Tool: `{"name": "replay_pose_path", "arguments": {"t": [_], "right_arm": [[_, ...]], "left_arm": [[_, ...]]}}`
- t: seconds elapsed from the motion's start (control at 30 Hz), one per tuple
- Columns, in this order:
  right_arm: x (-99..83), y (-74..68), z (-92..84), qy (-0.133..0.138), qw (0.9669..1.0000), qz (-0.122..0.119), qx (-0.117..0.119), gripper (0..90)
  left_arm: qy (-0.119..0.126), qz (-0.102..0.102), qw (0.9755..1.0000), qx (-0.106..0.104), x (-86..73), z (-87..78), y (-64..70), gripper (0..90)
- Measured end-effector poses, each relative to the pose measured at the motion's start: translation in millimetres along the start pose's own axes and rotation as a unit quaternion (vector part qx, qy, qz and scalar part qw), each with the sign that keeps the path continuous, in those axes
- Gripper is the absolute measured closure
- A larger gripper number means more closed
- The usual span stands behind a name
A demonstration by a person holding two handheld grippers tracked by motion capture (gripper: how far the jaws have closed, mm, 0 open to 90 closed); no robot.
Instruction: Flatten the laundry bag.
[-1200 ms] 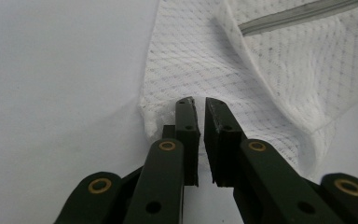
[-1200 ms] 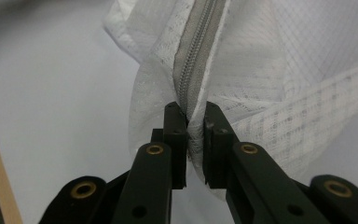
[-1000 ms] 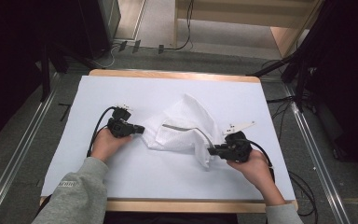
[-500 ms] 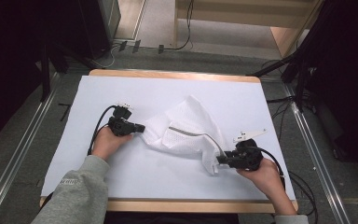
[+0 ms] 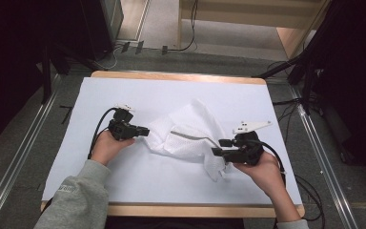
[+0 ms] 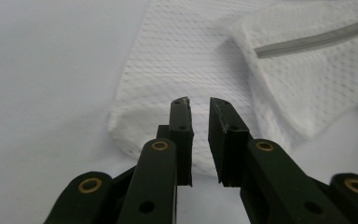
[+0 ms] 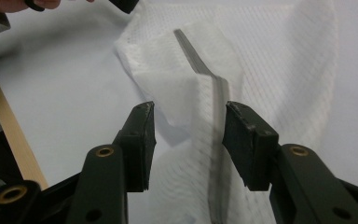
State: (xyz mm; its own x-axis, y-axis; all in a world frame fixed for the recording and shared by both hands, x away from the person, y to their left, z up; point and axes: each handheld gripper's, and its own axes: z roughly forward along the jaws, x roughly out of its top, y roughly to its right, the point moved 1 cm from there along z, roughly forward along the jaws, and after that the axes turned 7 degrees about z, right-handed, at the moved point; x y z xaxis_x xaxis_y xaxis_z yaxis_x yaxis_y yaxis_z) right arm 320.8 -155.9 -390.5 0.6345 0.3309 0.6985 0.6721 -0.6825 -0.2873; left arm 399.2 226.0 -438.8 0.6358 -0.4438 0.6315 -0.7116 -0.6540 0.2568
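Observation:
A white mesh cloth bag (image 5: 190, 129) with a grey zipper strip (image 5: 193, 137) lies crumpled in the middle of the white-covered table (image 5: 171, 93). My left gripper (image 5: 146, 130) points at the bag's left fold. In the left gripper view its jaws (image 6: 199, 100) have just been opening and stand a little apart, with the fold (image 6: 168, 70) just beyond the tips and nothing pinched. My right gripper (image 5: 219, 147) hovers over the bag's front right corner. Its jaws (image 7: 189, 109) have just been opening and stand wide, with the mesh (image 7: 270, 60) and the zipper (image 7: 193, 53) beneath them, not pressed.
The table's wooden rim (image 5: 176, 76) frames the white sheet. Cables (image 5: 310, 191) trail off the right side. A grey sleeve (image 5: 76, 195) comes in at the bottom left. Dark stands and floor rails flank the table.
The right gripper drew the bag's corner toward the front right, then opened, let go of it and rose. The left gripper stayed put and its jaws parted a little.

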Motion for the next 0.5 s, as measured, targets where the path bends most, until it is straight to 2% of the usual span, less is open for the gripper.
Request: {"name": "replay_pose_path", "arguments": {"t": [0.23, 0.37, 0.5], "right_arm": [[17.7, -16.7, 28.8, -0.022, 0.9993, -0.024, 0.018, 55.1], [27.3, -23.4, 48.7, -0.032, 0.9983, -0.039, 0.03, 55.1], [33.1, -26.2, 70.6, -0.047, 0.9972, -0.044, 0.038, 55.5]], "left_arm": [[0.011, 0.015, 0.9998, -0.012, -7.0, -8.3, 18.3, 75.2], [0.007, 0.018, 0.9996, -0.019, -14.4, -6.4, 28.0, 71.9], [0.0, 0.023, 0.9994, -0.025, -18.5, -1.6, 35.2, 71.5]]}}
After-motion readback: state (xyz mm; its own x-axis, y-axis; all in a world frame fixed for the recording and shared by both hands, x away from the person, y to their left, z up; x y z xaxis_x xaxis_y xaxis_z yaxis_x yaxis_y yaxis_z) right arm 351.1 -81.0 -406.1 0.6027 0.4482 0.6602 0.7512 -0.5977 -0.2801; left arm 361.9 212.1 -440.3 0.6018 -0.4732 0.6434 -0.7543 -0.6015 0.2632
